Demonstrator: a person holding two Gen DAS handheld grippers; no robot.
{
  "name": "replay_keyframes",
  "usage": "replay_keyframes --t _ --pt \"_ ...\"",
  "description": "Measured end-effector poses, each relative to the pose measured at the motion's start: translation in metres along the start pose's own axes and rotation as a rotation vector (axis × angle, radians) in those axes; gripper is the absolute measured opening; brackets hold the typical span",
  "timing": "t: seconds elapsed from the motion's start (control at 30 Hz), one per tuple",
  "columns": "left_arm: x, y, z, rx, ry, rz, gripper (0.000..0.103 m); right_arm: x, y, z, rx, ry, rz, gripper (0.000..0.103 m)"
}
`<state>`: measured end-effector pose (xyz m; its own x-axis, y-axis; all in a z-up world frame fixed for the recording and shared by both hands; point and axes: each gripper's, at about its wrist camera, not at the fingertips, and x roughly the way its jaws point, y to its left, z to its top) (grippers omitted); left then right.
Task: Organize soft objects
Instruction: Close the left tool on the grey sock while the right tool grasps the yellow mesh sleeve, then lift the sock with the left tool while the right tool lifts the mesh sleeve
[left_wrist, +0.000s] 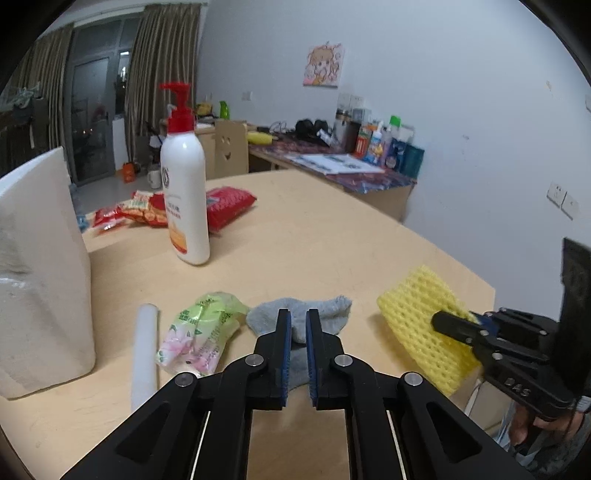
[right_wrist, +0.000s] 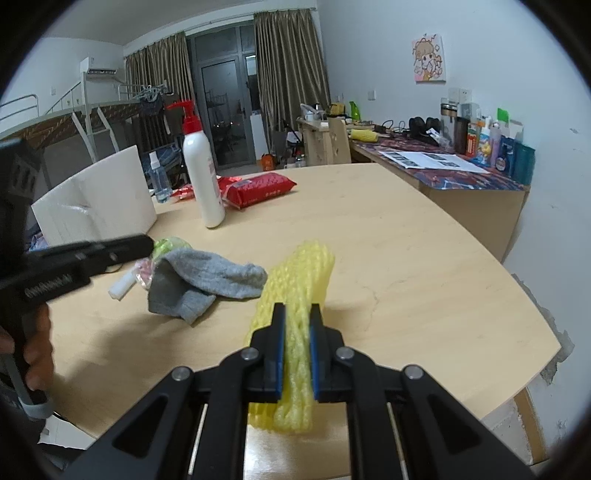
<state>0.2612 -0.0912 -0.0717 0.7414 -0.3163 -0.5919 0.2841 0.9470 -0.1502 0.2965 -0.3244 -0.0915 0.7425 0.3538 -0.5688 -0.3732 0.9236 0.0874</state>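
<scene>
Two soft things pinched, one in each gripper; left gripper (left_wrist: 297, 325) squeezed nearly flat on the gray sock (left_wrist: 325, 314), with cloth showing between the blue pads (left_wrist: 283, 332); right gripper (right_wrist: 297, 325) squeezed on the yellow foam net (right_wrist: 306, 273), pads biting into its near end.

Sock lifted at the pinched part, hanging in a fold under the left jaws, far end drooping toward the table (left_wrist: 332, 236) and lying out to the right; foam net held up off the wood, long way pointing straight ahead from the right jaws, far end sticking up and forward.

Sock and net close side by side, sock on the left, net on the right, not touching as far as can be told; green plastic packet (left_wrist: 199, 328) and white foam stick (left_wrist: 144, 350) just left of the sock, so nearer the left hand.

Probably next: carrying both to one spot; big white foam block (left_wrist: 40, 277) standing at far left, well apart from the net.
</scene>
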Motion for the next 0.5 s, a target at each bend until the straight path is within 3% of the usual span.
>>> replay_keyframes --t 0.03,0.13,0.17,0.23,0.4,0.5 --pt "0.003 0.001 0.0 -0.002 0.012 0.01 0.017 0.0 0.0 0.0 0.0 0.0 0.005 0.014" --pt "0.013 0.006 0.001 -0.023 0.041 0.03 0.063 0.001 0.003 0.0 -0.006 -0.001 0.019 0.014" --pt "0.014 0.006 0.001 -0.028 0.041 0.028 0.069 0.002 0.003 0.001 -0.006 -0.002 0.021 0.014" --pt "0.016 0.007 0.0 -0.037 0.034 0.033 0.068 0.003 0.001 0.001 -0.002 -0.004 0.026 0.014" --pt "0.037 0.001 0.002 -0.023 0.106 0.011 0.068 0.004 -0.002 0.001 0.0 -0.007 0.031 0.014" --pt "0.045 -0.002 0.002 -0.022 0.121 0.002 0.062 0.003 -0.006 -0.001 0.008 -0.009 0.027 0.014"
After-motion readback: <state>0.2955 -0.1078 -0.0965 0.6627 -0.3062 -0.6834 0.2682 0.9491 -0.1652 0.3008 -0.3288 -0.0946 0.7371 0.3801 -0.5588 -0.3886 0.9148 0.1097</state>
